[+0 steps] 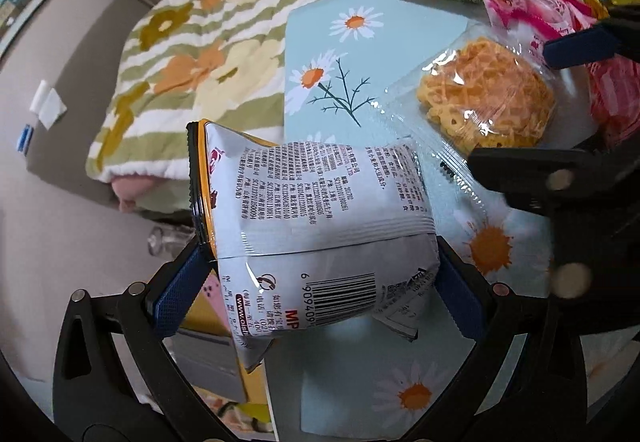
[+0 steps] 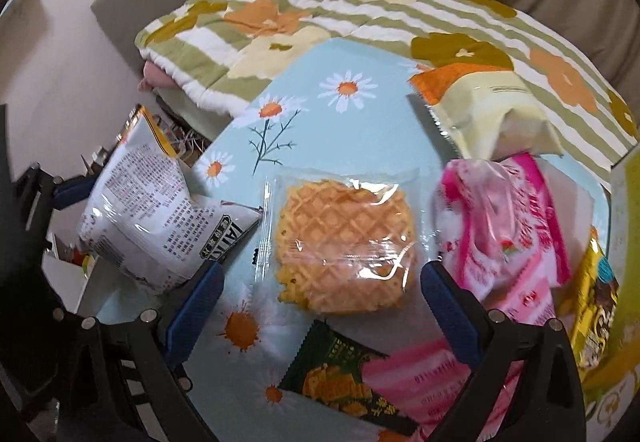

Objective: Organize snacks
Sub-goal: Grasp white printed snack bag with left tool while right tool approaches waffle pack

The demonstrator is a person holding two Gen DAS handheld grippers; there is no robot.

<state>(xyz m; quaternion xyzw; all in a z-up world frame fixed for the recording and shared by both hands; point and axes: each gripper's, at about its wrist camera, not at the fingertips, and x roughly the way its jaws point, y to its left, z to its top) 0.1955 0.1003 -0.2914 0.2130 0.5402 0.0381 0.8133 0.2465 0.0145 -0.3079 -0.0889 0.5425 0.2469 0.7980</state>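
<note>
Currently left gripper (image 1: 316, 282) jaws are clamped across the white snack bag (image 1: 320, 230), held above the tabletop's (image 1: 384, 41) left edge: light, air-puffed, slippery film, so mid-body grip suits. Right gripper (image 2: 320, 306) jaws are open, straddling the wrapped waffle (image 2: 344, 246), brittle; take it by the sides.

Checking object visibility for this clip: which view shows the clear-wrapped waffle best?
The right wrist view: the waffle lies centred, whole, grid facing up, ahead of the open right gripper. The left wrist view shows it off-centre, at an angle.
</note>
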